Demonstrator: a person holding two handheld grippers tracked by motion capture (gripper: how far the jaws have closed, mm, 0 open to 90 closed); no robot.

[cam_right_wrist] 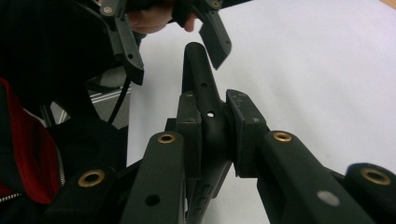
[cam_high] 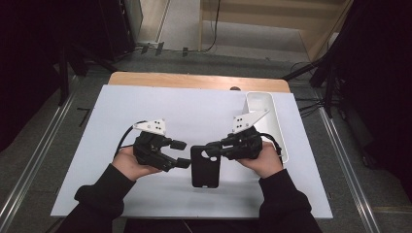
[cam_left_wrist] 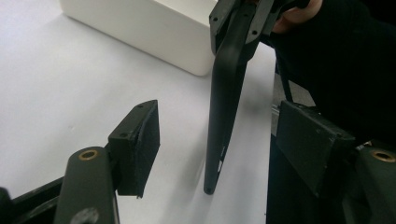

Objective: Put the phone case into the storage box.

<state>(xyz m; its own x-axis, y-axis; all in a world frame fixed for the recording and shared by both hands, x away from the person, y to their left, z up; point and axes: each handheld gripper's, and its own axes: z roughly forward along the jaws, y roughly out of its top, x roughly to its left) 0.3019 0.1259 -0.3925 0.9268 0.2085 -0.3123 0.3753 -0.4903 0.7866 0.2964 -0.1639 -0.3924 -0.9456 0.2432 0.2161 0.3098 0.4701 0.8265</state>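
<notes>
Black and thin, the phone case [cam_high: 206, 166] sits over the white sheet [cam_high: 194, 111] at the near middle of the table, between the 2 grippers. The right gripper [cam_high: 212, 149] is clamped on its upper right edge; in the right gripper view both pads [cam_right_wrist: 243, 126] press flat against the case's [cam_right_wrist: 205, 112] rim, 1 on each side. Seen from the left gripper view, the case [cam_left_wrist: 224, 107] hangs edge-on and tilted, its top caught in the other gripper and its lower corner close to the sheet [cam_left_wrist: 70, 84]; whether that corner touches is hard to tell.

The left gripper [cam_high: 183, 154] sits just left of the case with its jaws partly apart. In its own view the 2 pads [cam_left_wrist: 140, 144] stand on either side of the case's lower end with clear gaps, pressing nothing. The right gripper view shows those jaw tips flanking the far end of the case.

White and oblong, a tray [cam_high: 272, 124] lies at the sheet's right edge, just behind the right hand [cam_high: 265, 162]. The left hand [cam_high: 133, 165] rests low over the sheet.
</notes>
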